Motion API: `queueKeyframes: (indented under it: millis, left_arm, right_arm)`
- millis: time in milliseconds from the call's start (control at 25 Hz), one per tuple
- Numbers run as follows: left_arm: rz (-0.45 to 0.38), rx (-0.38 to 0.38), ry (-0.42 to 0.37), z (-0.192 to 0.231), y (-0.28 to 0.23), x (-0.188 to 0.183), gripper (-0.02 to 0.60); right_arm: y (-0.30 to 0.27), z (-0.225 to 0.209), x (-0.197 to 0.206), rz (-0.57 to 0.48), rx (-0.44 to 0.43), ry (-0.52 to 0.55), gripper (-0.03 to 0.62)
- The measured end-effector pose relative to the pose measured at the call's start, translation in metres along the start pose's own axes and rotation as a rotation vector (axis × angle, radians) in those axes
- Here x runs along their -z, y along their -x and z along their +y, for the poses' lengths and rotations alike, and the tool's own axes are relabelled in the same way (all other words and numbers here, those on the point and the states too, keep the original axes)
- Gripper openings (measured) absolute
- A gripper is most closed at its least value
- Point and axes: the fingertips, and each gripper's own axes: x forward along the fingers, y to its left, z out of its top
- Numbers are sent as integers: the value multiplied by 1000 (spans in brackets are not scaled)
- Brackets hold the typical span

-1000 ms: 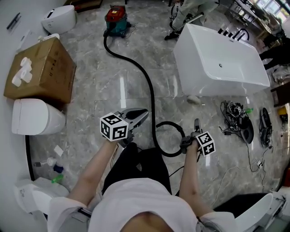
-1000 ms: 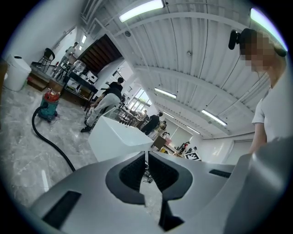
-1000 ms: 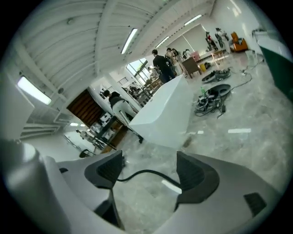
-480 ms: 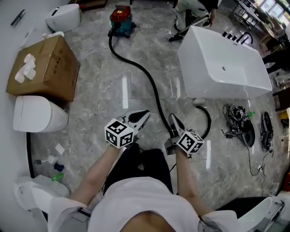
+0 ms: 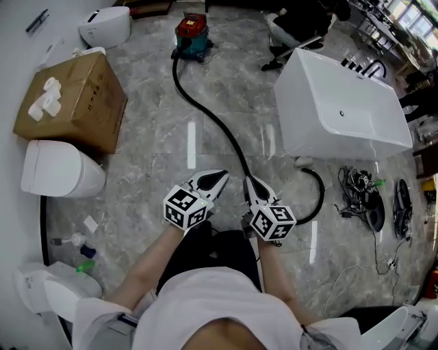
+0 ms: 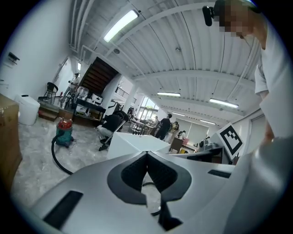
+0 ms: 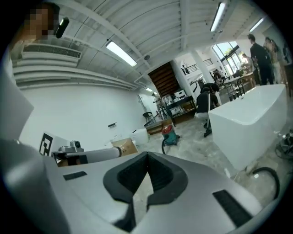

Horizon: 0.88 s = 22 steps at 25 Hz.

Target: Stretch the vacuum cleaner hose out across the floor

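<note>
A red and teal vacuum cleaner (image 5: 191, 31) stands far ahead on the marble floor. Its black hose (image 5: 209, 113) runs from it toward me, passes under my right gripper (image 5: 248, 180), then curves right in an arc (image 5: 319, 193) that ends by the bathtub's base. Both grippers hang side by side over the floor in front of my knees. The left gripper (image 5: 222, 177) is shut and holds nothing. The right gripper is shut too, empty, just above the hose. The left gripper view shows closed jaws (image 6: 147, 156) and the vacuum (image 6: 64, 132). The right gripper view shows closed jaws (image 7: 147, 158).
A white bathtub (image 5: 342, 102) stands at the right, with a tangle of cables (image 5: 363, 195) beyond the hose end. A cardboard box (image 5: 75, 102) and a white toilet (image 5: 58, 171) sit at the left. A person (image 5: 301, 20) crouches near the tub's far end.
The right gripper left the hose loop and moved left and forward, beside the left gripper. The loop has opened out to the right, toward the bathtub. The left gripper barely shifted.
</note>
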Motion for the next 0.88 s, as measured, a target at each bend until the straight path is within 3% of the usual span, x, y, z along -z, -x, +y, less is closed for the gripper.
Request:
queueKeyframes:
  millis: [120, 320, 880]
  left_arm:
    - [-8, -30, -31, 2, 5, -3, 8]
    - [-30, -50, -29, 5, 12, -5, 8]
    - [-50, -99, -15, 20, 29, -6, 8]
  right_arm:
    - [3, -2, -6, -3, 64, 74, 14]
    - [0, -1, -9, -17, 82, 61, 13]
    - [-14, 16, -4, 1, 57, 66, 12]
